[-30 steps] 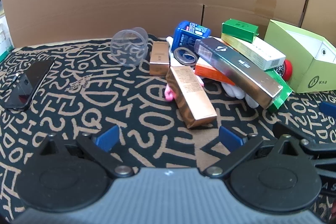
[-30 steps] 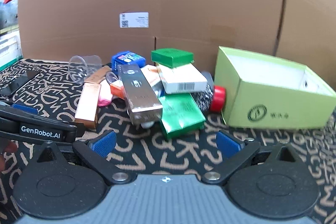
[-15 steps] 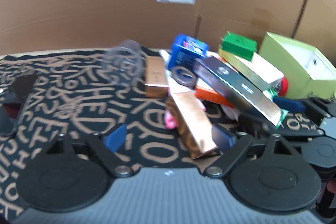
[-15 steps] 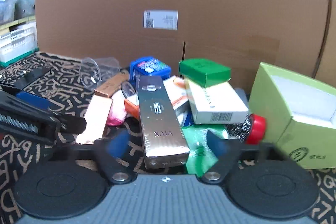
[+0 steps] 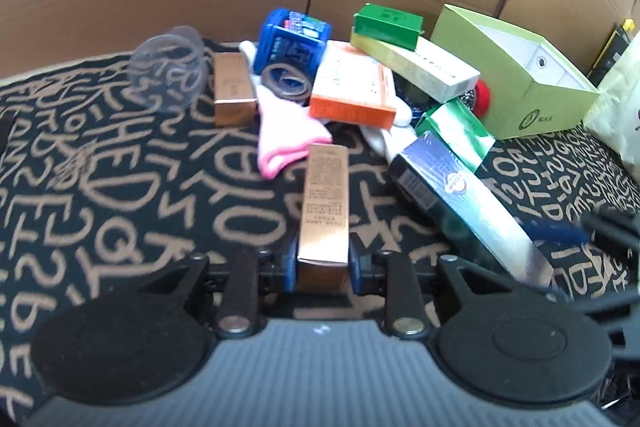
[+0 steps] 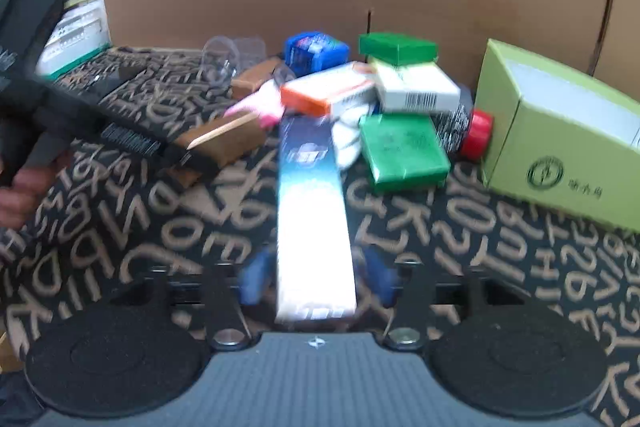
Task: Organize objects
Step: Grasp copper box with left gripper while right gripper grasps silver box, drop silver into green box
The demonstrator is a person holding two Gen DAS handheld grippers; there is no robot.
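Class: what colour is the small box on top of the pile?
Green, clearest in the right wrist view.

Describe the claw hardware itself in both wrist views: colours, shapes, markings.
Both match. The left claw has blue pads on black finger links, silver pivot screws, two round black discs and a ribbed grey body with a small white mark. The right claw is the same build, its pads blurred. From the right wrist view, the left unit shows a black handle and a coil spring. No sleeve visible.

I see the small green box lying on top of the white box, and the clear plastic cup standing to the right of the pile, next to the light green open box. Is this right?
Not quite. The clear plastic cup is at the left of the pile, beside a copper box, far from the light green open box. The left wrist view shows it. The small green box does lie on the white box.
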